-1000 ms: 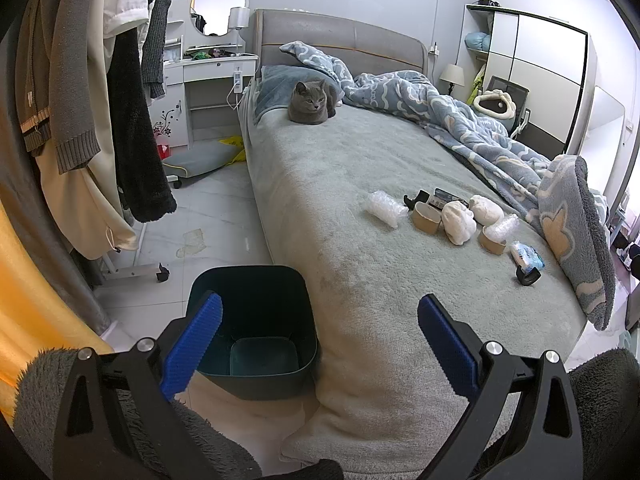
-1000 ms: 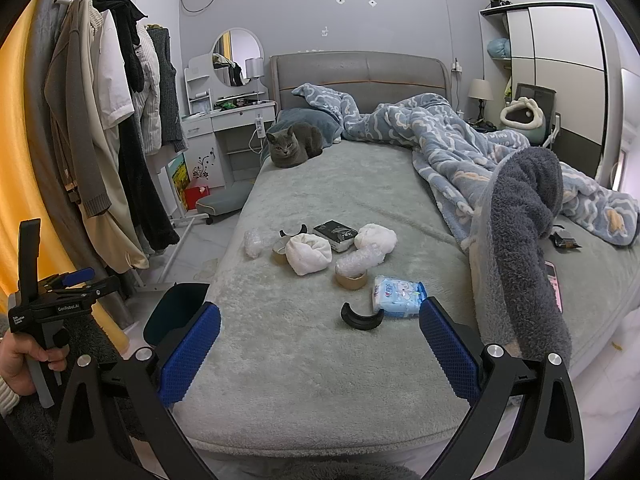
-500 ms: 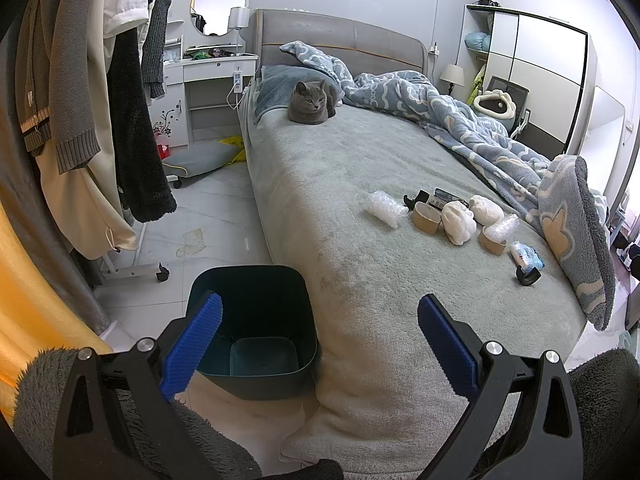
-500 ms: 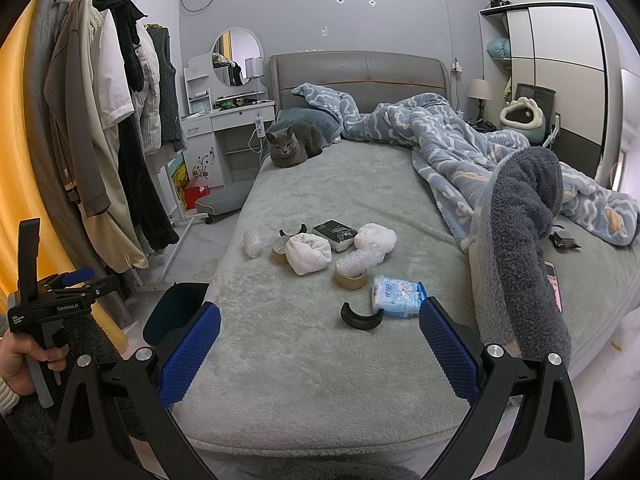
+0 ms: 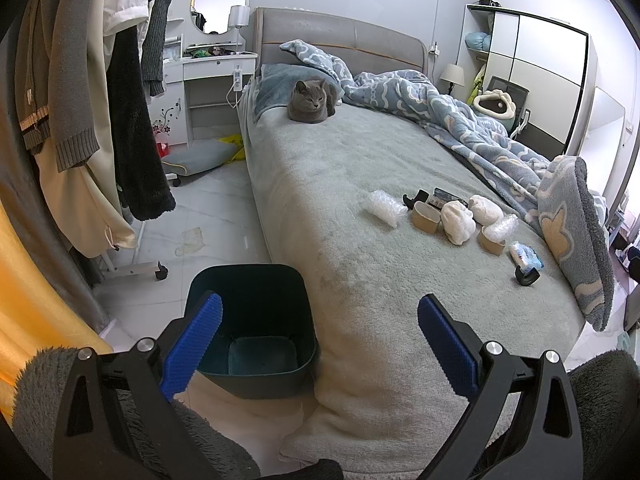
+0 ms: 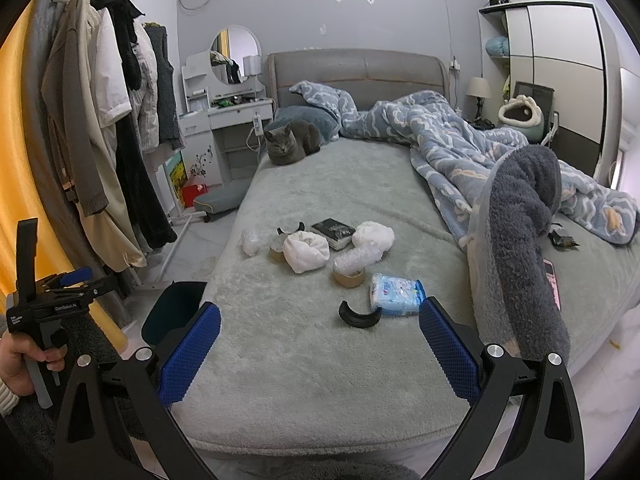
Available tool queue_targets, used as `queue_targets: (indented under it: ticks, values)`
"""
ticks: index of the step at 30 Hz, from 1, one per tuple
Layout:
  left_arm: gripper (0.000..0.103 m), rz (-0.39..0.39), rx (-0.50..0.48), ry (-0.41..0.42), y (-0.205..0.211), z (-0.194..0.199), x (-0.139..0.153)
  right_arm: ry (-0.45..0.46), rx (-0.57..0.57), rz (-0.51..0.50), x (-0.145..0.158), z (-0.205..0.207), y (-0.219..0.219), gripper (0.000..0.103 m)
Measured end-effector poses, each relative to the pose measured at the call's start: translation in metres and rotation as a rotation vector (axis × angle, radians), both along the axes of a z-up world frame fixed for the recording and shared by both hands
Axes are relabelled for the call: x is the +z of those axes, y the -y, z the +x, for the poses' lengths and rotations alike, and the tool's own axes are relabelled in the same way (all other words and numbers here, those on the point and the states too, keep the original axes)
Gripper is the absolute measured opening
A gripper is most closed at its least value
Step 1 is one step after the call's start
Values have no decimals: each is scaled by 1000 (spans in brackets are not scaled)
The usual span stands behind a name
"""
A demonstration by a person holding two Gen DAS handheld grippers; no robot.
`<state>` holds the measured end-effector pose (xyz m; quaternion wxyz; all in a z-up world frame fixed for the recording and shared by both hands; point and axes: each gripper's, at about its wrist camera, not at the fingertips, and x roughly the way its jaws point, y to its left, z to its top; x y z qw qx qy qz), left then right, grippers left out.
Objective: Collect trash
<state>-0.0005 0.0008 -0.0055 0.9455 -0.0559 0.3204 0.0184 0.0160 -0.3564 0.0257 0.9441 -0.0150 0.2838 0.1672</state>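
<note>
Both claws idle, nothing picked yet.

L gripper (image 5: 318, 322): jaws wide apart, empty. You're holding it low over the bed corner, bin (image 5: 250, 322) at its 7–8 o'clock on the floor, hard against the bed (image 5: 340, 184) edge. Bin looks empty; good drop spot since it sits right below the mattress lip.

R gripper (image 6: 320, 334): jaws also spread, empty, aimed up the bed at the trash.

Trash cluster, R view, mid-bed at 12 o'clock from the claw:
- black curved piece (image 6: 358, 315), nearest, touching tissue pack (image 6: 396, 295)
- tape roll (image 6: 349, 278) w/ bubble wrap (image 6: 358, 258) lying on top
- white wad (image 6: 306, 254), 2nd wad (image 6: 373, 237) at its 2 o'clock
- small black box (image 6: 334, 233) between the wads
- loose wrap (image 6: 251, 242) at 10 o'clock, closest to bin side

Cat (image 6: 292, 142) far end, 12 o'clock, well apart from the trash. Phone (image 6: 551, 280) partly under the folded blanket (image 6: 524, 240), prob not trash — leave it.

Judgement: start of task. R is better placed for the black piece; L suits the loose wrap, short carry to bin. Wrap and wads are soft, so expect them to squash and slip.
</note>
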Motion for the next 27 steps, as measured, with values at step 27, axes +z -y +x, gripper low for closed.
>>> queue_targets:
  ticks: [27]
  values:
    - [99,-67,-159,20,-13,28,16,-119,-124,-70,-31,64,3,100]
